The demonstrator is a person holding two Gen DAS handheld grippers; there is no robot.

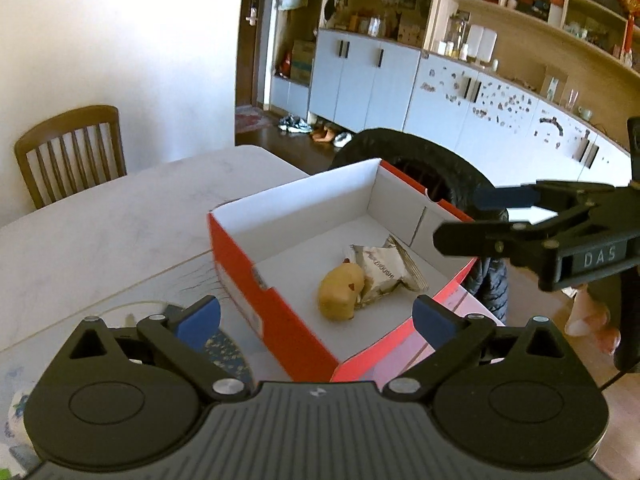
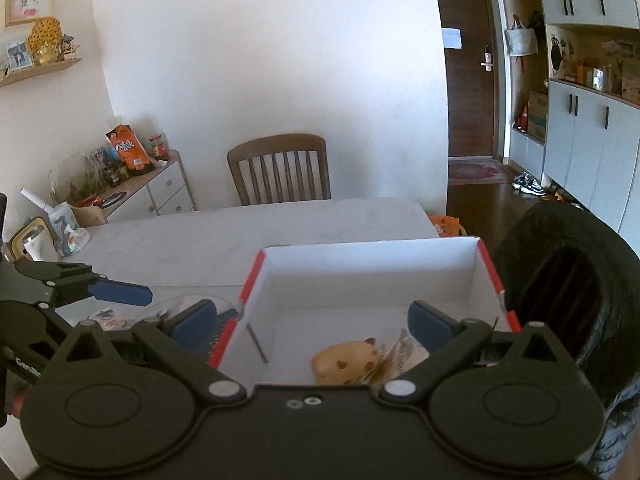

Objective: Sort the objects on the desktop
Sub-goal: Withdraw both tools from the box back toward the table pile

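Note:
A red cardboard box (image 1: pixel 276 316) with a white inside stands on the pale table (image 1: pixel 104 216). In it lie a yellow plush toy (image 1: pixel 340 290) and a silver snack packet (image 1: pixel 384 272). My left gripper (image 1: pixel 316 318) is open and empty, hovering over the box's near corner. My right gripper (image 1: pixel 460 216) reaches in from the right over the box's far side, open and empty. In the right wrist view the right gripper (image 2: pixel 312 322) is open above the box (image 2: pixel 248 284), with the toy (image 2: pixel 344 364) and packet (image 2: pixel 400 354) below it. The left gripper (image 2: pixel 120 292) shows at the left.
A clear dish (image 2: pixel 180 308) and small items lie on the table left of the box. A wooden chair (image 2: pixel 280 168) stands at the table's far side. A black padded chair back (image 2: pixel 568 280) is right of the box. A cup and clutter (image 2: pixel 52 232) sit at the table's left.

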